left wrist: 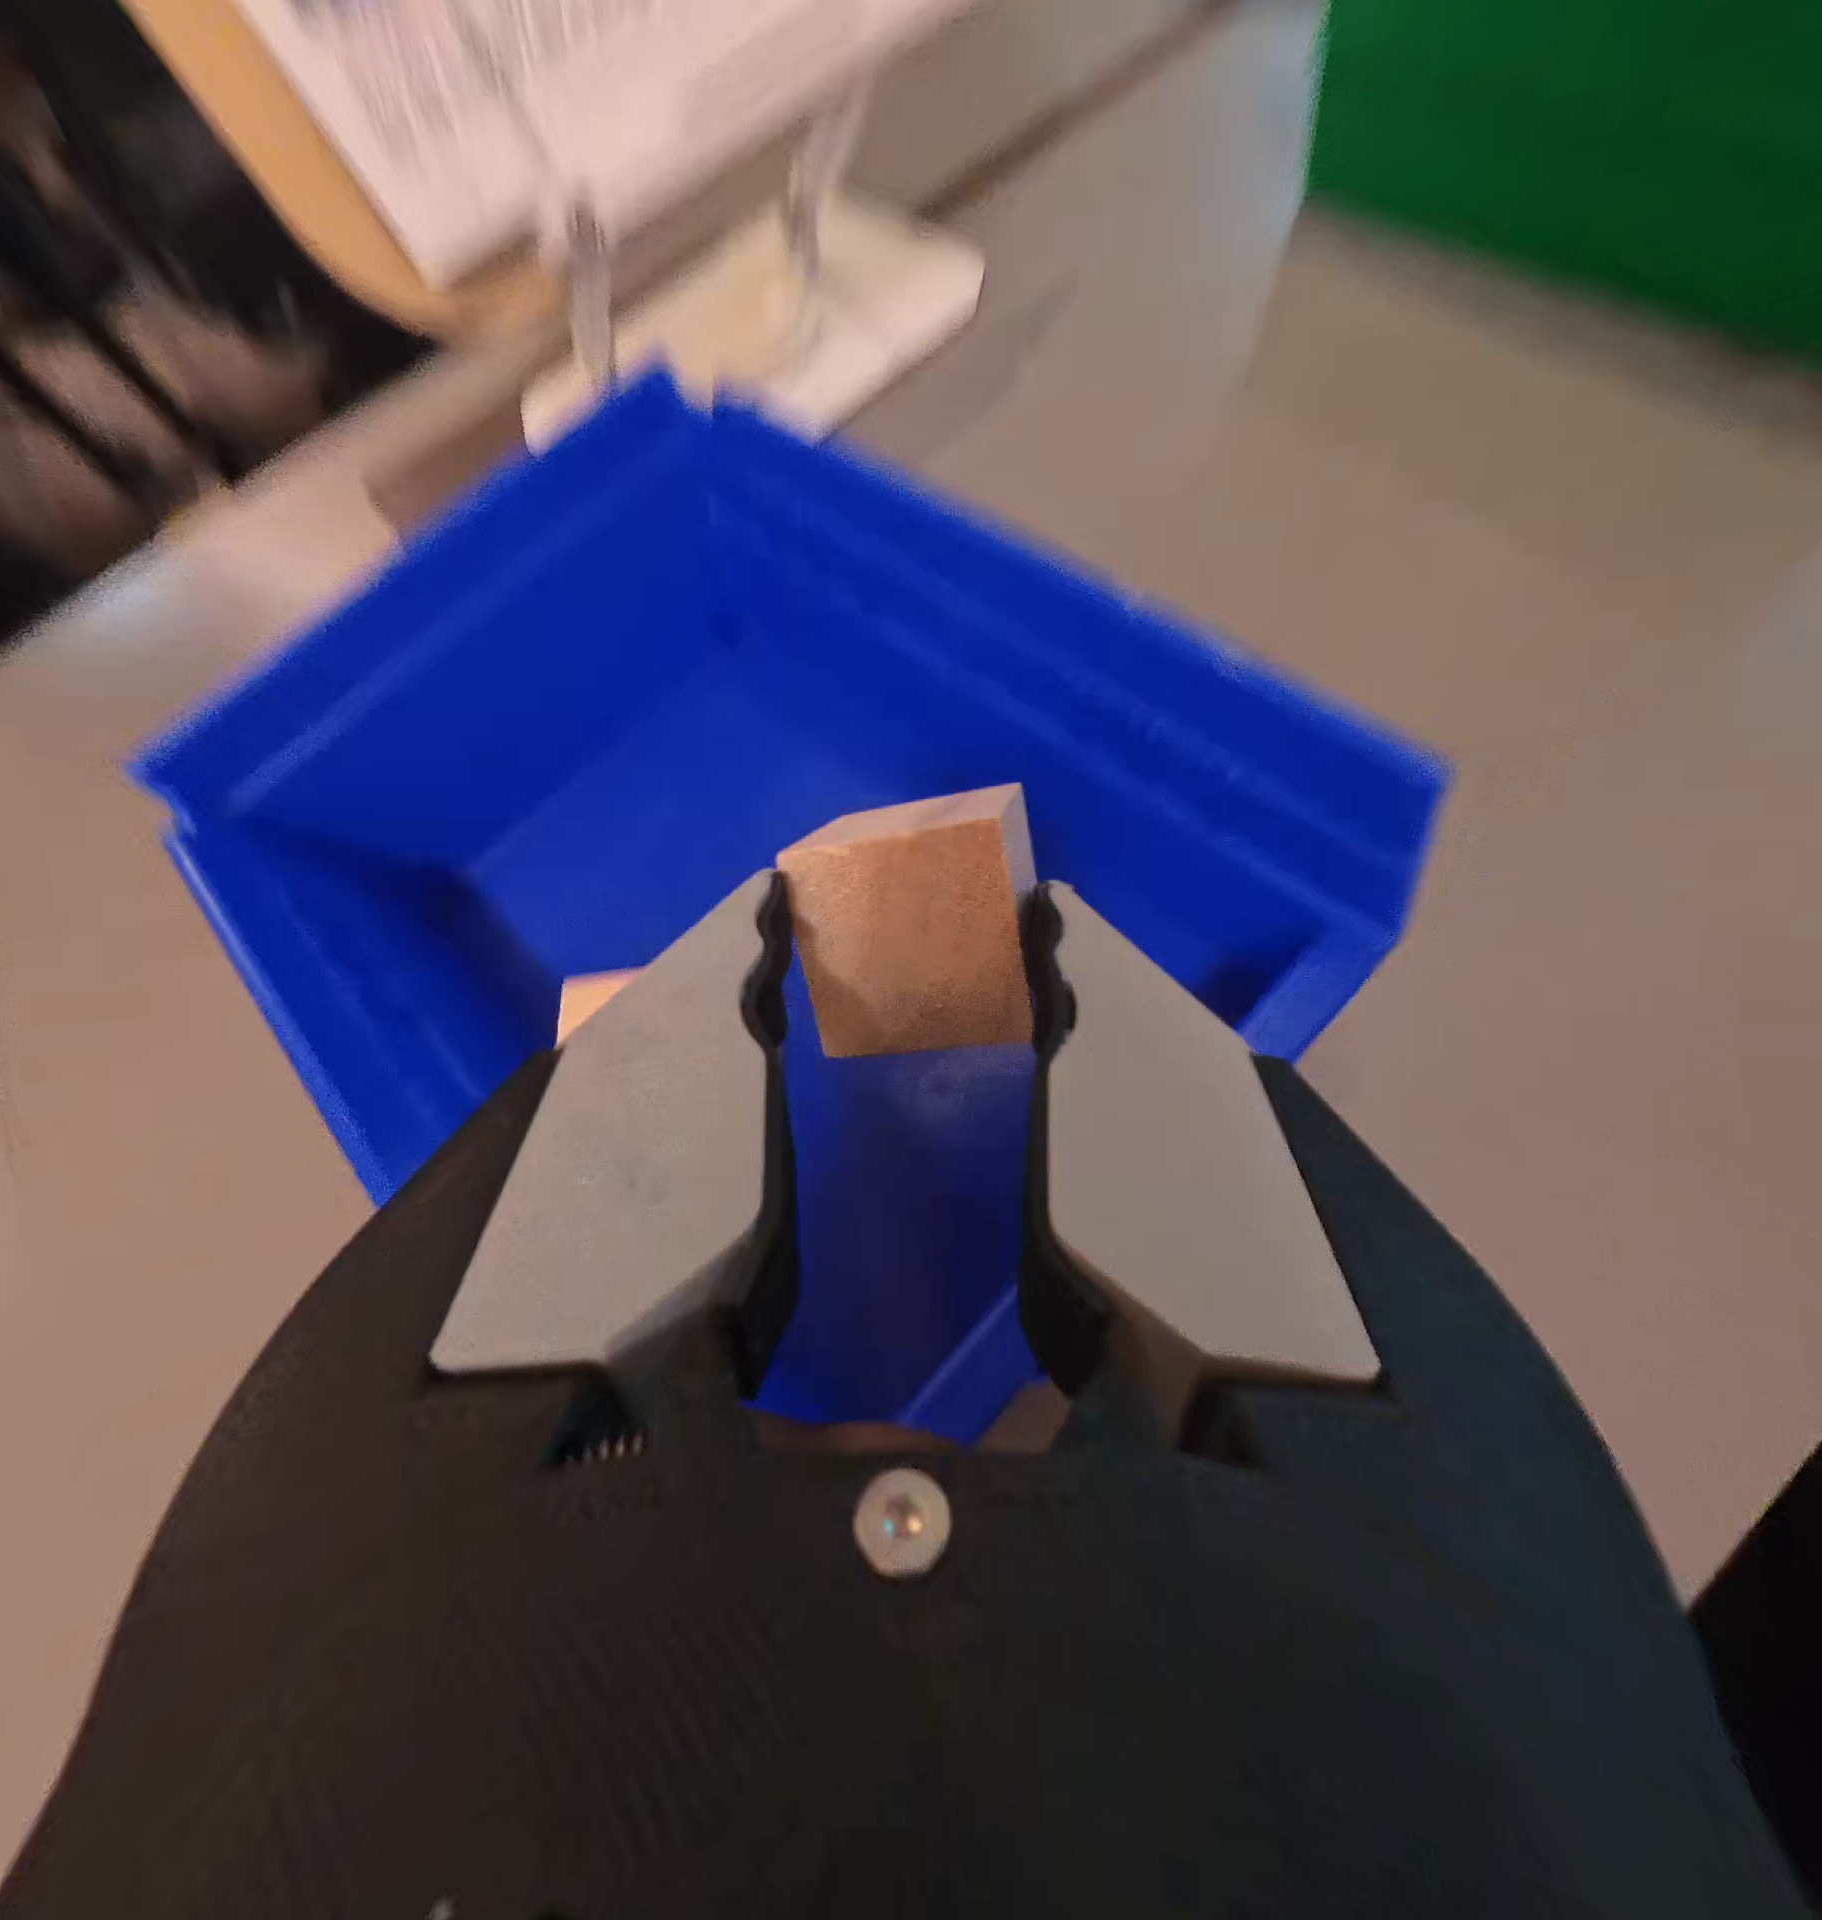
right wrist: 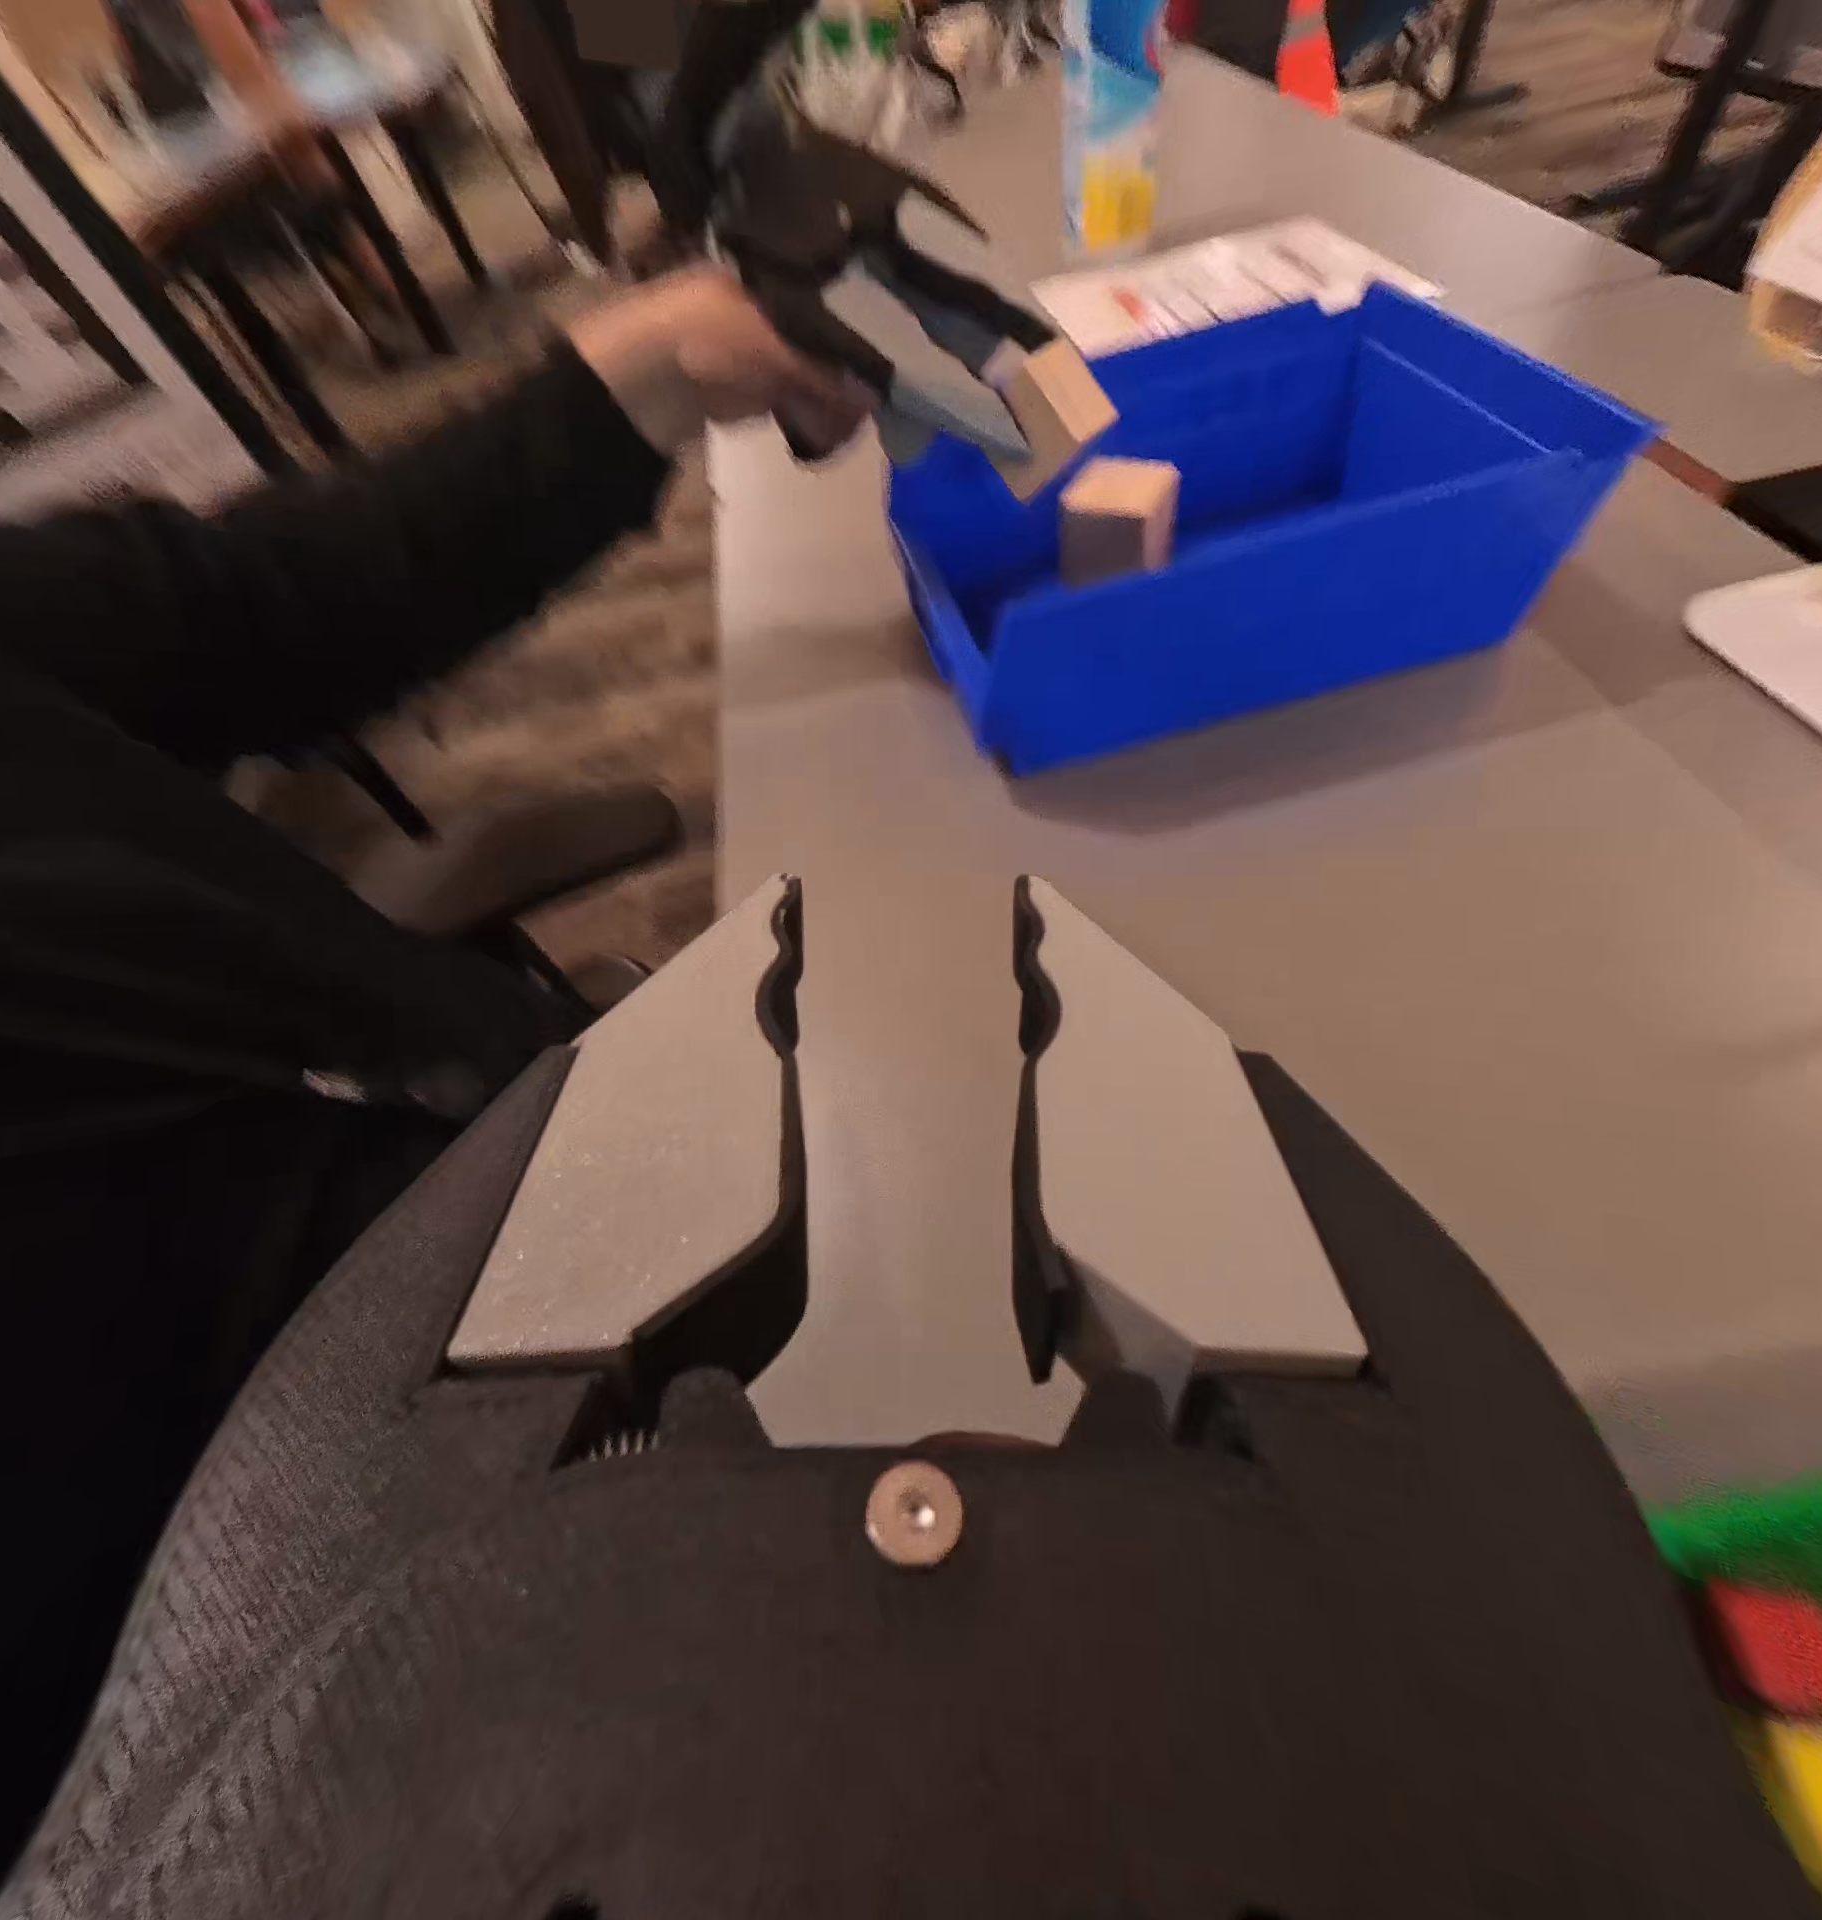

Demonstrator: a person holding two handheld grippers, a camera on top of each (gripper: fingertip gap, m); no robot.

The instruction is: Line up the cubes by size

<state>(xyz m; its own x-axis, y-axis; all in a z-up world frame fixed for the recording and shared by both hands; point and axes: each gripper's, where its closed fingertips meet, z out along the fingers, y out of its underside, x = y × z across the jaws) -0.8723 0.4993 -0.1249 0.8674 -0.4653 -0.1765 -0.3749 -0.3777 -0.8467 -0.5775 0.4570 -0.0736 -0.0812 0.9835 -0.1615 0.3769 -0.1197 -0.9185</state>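
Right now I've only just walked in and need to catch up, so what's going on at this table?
A person holds a gripper in each hand. The left gripper is shut on a small wooden cube, held above the open blue plastic bin on the grey table. A second wooden block stands inside the bin. The right gripper hangs open and empty over the table, nearer the person.
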